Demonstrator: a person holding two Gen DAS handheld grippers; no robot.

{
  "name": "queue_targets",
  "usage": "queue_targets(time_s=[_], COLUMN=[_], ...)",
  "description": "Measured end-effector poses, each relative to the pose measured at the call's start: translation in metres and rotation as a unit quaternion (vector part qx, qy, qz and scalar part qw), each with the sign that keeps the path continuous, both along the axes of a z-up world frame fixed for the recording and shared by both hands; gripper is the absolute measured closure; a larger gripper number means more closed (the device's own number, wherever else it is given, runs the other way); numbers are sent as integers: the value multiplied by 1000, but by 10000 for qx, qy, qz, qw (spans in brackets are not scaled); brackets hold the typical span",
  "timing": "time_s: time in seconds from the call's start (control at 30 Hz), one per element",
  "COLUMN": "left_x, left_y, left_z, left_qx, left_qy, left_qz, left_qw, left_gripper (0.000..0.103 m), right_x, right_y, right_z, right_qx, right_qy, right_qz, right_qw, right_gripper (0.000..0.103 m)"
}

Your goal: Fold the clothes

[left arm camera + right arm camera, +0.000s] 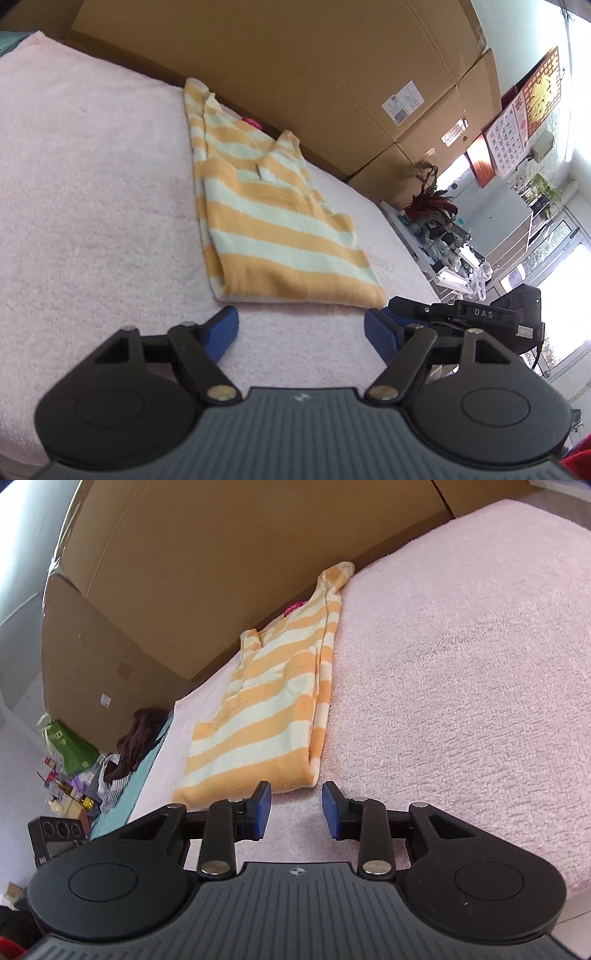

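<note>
Striped yellow-and-white shirt (273, 221) lying folded into a long narrow strip on the pink towel surface (92, 203), stretched away toward the cardboard boxes (332, 74) at the far edge. Near hem squared off, collar end far back by the boxes. Sleeve folded in on top, layers stacked flat.

Left gripper (301, 328) just short of the near hem, blue pads spread wide, nothing between them, released. Not touching the cloth. Other tool's black body poking in on the right of the left wrist view.

Right gripper (296, 806) at the near corner of the shirt (266, 716), jaws parted a little, empty gap over bare towel (461, 664). Left pad just beside the hem, contact impossible to tell.

Beyond: calendar (508, 140) on the wall, potted plant (428, 199) on a cluttered shelf, green bag (70, 746) and dark clothes (140, 734) off to the side.
</note>
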State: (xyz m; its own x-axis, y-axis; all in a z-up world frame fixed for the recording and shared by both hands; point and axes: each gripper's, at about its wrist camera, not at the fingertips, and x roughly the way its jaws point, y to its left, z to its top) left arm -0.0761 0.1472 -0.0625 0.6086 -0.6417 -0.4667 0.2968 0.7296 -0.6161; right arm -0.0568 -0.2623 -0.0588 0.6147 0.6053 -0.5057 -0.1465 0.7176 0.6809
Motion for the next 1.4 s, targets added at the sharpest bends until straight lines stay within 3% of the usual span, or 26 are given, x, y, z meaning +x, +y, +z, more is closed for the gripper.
queue_targets(time_s=[0.27,0.5,0.63,0.73,0.8,0.9,1.07,1.13,1.2,1.3,1.4], left_x=[30,57,62,52,52,57,55,55,62,69,67], left_y=[15,34,40,43,45,51,29,25,23,16,19], left_z=[-7,-6,-4,2,1,-2,2,1,1,1,-1], left_qx=[-747,-1233,-1297,-964,-717,-906,-622,-581,-603,-409,-404], left_qy=[345,709,852,681,670,762,772,733,757,841,896], left_qz=[199,374,311,307,411,437,-88,-61,1,111,180], left_qw=[9964,9891,9874,9925,9943,9920,9950,9956,9953,9956,9950], left_gripper=[25,26,26,21,22,21,15,14,19,44,59], right_x=[26,43,44,34,32,36,43,42,42,43,42], right_y=[-5,-1,1,-4,-9,-12,-3,-5,-8,-6,-5], right_z=[-5,-11,-7,-1,-3,-6,-1,-2,-3,-3,-3], right_qx=[700,970,853,632,737,926,813,826,842,816,784], right_qy=[660,717,722,682,753,810,647,607,570,533,420], right_qz=[-233,-201,-72,160,164,43,67,158,229,163,132], right_qw=[9951,9925,9937,9955,9943,9924,9946,9946,9946,9951,9959], right_gripper=[71,72,71,71,71,72,70,70,73,76,77])
